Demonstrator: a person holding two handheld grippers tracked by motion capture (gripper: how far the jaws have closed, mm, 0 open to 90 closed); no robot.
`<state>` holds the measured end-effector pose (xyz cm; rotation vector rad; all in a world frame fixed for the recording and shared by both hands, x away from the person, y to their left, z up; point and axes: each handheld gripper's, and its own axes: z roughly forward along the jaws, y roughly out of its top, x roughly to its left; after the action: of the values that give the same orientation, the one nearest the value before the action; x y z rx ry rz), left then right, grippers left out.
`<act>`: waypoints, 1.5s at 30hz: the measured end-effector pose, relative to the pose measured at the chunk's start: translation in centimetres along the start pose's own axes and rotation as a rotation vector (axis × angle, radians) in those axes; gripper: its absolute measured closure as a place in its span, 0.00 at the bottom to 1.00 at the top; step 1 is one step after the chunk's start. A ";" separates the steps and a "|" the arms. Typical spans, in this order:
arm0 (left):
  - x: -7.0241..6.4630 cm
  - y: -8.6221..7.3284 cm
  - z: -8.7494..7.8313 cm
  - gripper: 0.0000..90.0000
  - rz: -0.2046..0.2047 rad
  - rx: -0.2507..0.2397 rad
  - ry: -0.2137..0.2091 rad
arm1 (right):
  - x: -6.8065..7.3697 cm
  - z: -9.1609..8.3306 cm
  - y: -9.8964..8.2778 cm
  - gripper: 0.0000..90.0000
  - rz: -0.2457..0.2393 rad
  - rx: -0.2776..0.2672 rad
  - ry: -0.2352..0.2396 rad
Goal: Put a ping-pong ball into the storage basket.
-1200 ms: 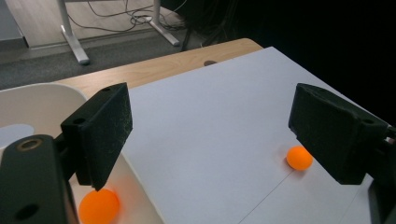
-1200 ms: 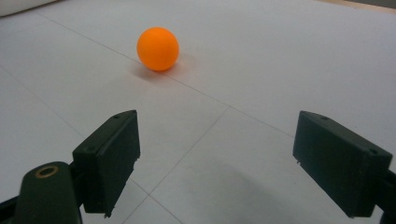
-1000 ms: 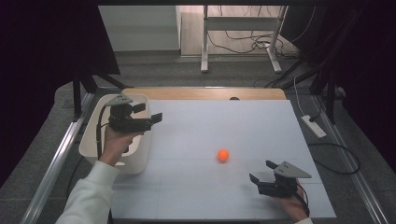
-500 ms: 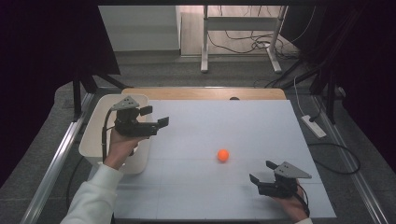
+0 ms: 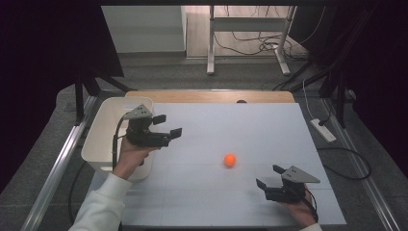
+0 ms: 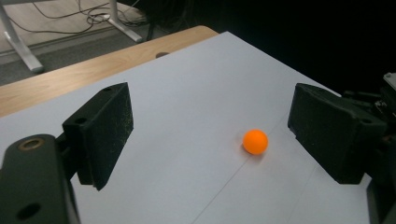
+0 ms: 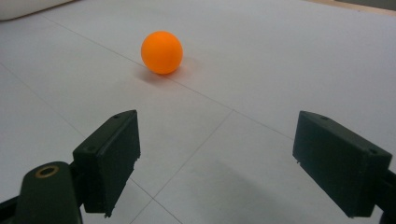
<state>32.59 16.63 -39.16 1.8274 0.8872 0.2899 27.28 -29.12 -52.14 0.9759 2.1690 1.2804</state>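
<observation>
A white surface (image 5: pixel 231 125) takes up the middle of the high view, crossed by thin seam lines, with a strip of bare wood along its far edge. Around it lies grey floor. At the top of the frame stand the metal legs of another desk (image 5: pixel 210 43) among loose cables, and at the right edge a white power strip (image 5: pixel 323 130) rests on the floor. The far left and right of the room are dark. No brand, label or writing can be read anywhere.

A white bin (image 5: pixel 111 139) sits at the left edge of the surface. The left tongs (image 5: pixel 167 126) are held above the surface just beside the bin, jaws wide apart with nothing between them. The right tongs (image 5: pixel 270 176) sit low at the lower right, jaws also wide and bare.

The orange ball (image 5: pixel 230 160) lies alone on the surface, right of centre, between the two tongs and apart from both.
</observation>
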 end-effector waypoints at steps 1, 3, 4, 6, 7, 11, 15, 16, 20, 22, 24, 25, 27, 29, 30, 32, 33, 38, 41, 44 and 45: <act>-0.1 0.0 0.2 0.17 0.001 0.001 -0.007 | 0.0 0.0 -0.1 0.17 -0.002 0.005 -0.001; -0.3 0.1 0.7 0.17 0.001 0.003 -0.016 | -0.2 -0.1 -0.2 0.17 0.001 0.008 -0.006; -0.4 0.1 0.9 0.17 0.003 0.002 -0.020 | -0.3 -0.1 -0.2 0.17 0.004 0.004 -0.007; -0.7 0.1 1.3 0.17 0.009 0.006 -0.031 | -0.4 -0.3 -0.1 0.17 0.007 -0.001 -0.015; -0.8 0.1 1.5 0.17 0.013 0.011 -0.034 | -0.4 -0.3 -0.1 0.17 0.005 -0.001 -0.015; -1.3 0.0 2.0 0.17 0.020 0.019 -0.048 | -0.4 -0.2 -0.2 0.17 0.001 0.004 -0.015; -1.6 -0.2 2.5 0.17 0.025 0.034 -0.061 | -0.3 -0.2 -0.2 0.17 0.003 0.005 -0.014; -1.7 -0.2 2.6 0.17 0.025 0.034 -0.064 | -0.3 -0.2 -0.2 0.17 0.002 0.005 -0.013; -1.9 -0.3 3.0 0.17 0.024 0.050 -0.072 | -0.2 -0.1 -0.2 0.17 0.001 0.009 -0.007; -2.0 -0.4 3.2 0.17 0.024 0.060 -0.078 | -0.2 -0.1 -0.2 0.16 -0.001 0.012 -0.005; -2.2 -0.4 3.3 0.18 0.027 0.066 -0.081 | -0.2 -0.1 -0.1 0.16 -0.002 0.008 -0.005; -2.2 -0.5 3.4 0.18 0.028 0.068 -0.084 | -0.2 -0.1 -0.1 0.16 -0.001 0.009 -0.004; -2.4 -0.5 3.7 0.18 0.032 0.074 -0.086 | -0.2 -0.1 -0.1 0.16 -0.002 0.009 -0.004; -2.6 -0.6 3.9 0.18 0.038 0.074 -0.087 | -0.2 -0.2 -0.1 0.16 -0.002 0.006 -0.006; -2.7 -0.5 4.0 0.18 0.038 0.073 -0.091 | -0.2 -0.2 -0.1 0.16 -0.003 0.005 -0.008; -2.8 -0.5 4.2 0.18 0.047 0.077 -0.094 | -0.2 -0.2 0.0 0.16 -0.002 0.003 -0.009; -2.8 -0.5 4.3 0.18 0.053 0.079 -0.093 | -0.2 -0.2 0.0 0.16 -0.004 0.003 -0.009; -3.2 -0.6 5.2 0.18 0.062 0.099 -0.102 | -0.2 -0.3 -0.1 0.16 -0.002 0.002 -0.006; -3.4 -0.7 5.7 0.18 0.066 0.107 -0.102 | -0.2 -0.3 -0.1 0.16 0.000 0.004 -0.005; -3.7 -0.8 6.1 0.18 0.085 0.113 -0.100 | -0.2 -0.3 -0.1 0.16 0.004 0.004 -0.006; -3.9 -0.8 6.2 0.18 0.088 0.118 -0.103 | -0.2 -0.3 -0.1 0.16 0.005 0.003 -0.005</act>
<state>33.08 9.77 -41.78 1.9755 0.7672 0.1999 27.18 -29.44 -52.07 0.9853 2.1664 1.2757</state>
